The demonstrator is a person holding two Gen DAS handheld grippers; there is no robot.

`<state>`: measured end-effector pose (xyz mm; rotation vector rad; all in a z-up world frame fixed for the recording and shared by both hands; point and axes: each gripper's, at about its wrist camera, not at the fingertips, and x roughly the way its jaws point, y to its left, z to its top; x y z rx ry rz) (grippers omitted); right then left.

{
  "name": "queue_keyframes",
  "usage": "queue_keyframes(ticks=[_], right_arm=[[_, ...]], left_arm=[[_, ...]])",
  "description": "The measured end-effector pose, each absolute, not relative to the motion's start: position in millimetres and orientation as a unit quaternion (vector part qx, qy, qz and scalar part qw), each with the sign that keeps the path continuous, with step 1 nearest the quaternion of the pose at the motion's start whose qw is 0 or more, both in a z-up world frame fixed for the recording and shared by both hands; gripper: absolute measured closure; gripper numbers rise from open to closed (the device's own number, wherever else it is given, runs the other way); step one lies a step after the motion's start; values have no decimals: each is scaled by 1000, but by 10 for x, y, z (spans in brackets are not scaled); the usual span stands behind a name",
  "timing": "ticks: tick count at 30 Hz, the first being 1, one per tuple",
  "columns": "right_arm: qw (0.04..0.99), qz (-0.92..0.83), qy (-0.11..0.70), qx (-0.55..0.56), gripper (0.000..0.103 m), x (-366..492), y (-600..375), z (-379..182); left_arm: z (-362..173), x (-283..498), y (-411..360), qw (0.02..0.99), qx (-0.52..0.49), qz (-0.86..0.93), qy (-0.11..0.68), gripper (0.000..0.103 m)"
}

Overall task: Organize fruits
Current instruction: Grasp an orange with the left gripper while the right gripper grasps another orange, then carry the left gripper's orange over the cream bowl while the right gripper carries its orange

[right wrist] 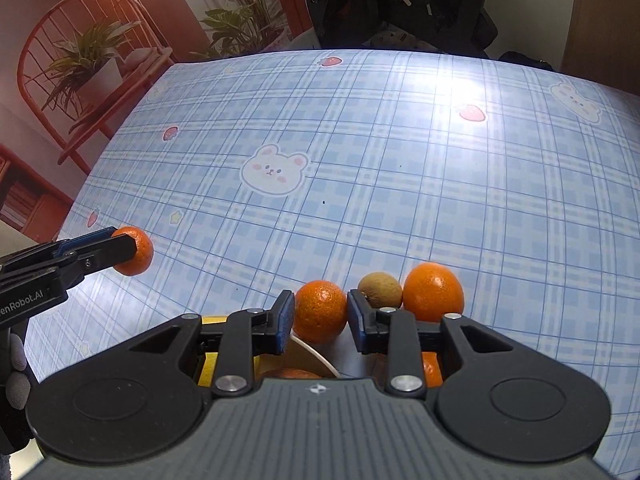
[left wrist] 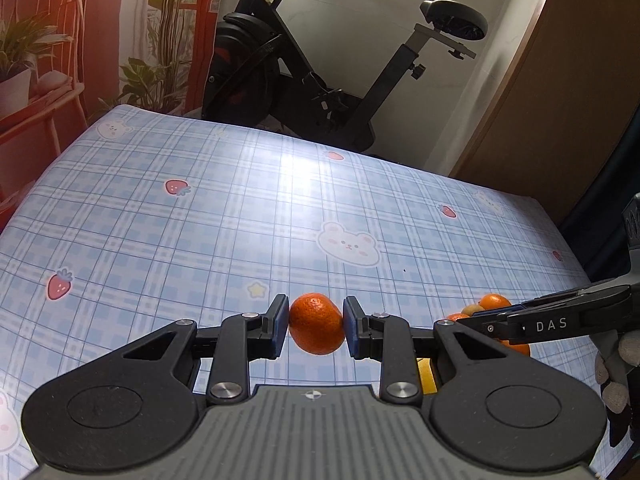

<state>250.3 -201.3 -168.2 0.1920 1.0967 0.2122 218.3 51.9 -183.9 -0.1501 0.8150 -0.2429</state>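
Left tongs (left wrist: 316, 328): I have them closed on a small round orange mandarin with dimpled peel (left wrist: 316, 329), blue pads touching both its sides, lifted clear above the counter with the glossy blue plaid cover printed with bears and strawberries (left wrist: 240, 208).
Right tongs (right wrist: 320, 318): I see them part open, straddling a second round orange mandarin (right wrist: 320, 310); the left pad looks to touch it, a thin gap shows at the right pad, so I judge it not yet gripped.
Remaining fruit: a fuzzy brown oval kiwi (right wrist: 380, 290) lies just beside a larger glossy orange (right wrist: 433, 291), both on the counter to the right of the right tongs.
Container: a cream paper cup rim (right wrist: 316, 354) sits below the right tongs with something orange inside; a yellow edge shows beside it, too hidden for me to name.
Handling: mandarins I judge light, soft-skinned and easily bruised; take them across the widest middle with gentle squeeze.
Slip risk: rounded waxy peel could roll from flat pads, and the slick cover lets loose fruit roll.
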Motion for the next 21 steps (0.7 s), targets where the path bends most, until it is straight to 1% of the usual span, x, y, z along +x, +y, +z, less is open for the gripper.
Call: queue_keyframes(ticks=[2,7,11,13,15,21], right_arm=[[846,103,519,73,70,2512,-1967,-1680],[844,103,520,78,70,2538,-1975,-1696],[838,107,528,91,65,2555,-1969,-1753],[837,110,528,94,66,2560,-1951,-1759],[839,112,524,94,70,2554,-1947,-1745],[852,119,500,105,70,2464,-2005,-1631]], left_arm=[[-1844,2163,522,907,-76,-121,396,72],[-1832,2114,480,907,-76,-130,394,72],[-1820,2088,458,908,-74,-134,391,72],[-1822,2077,454,908,-73,-135,390,72],[-1821,2069,450,908,-73,-137,390,72],[-1791,1993,469,906,-78,-145,390,72]])
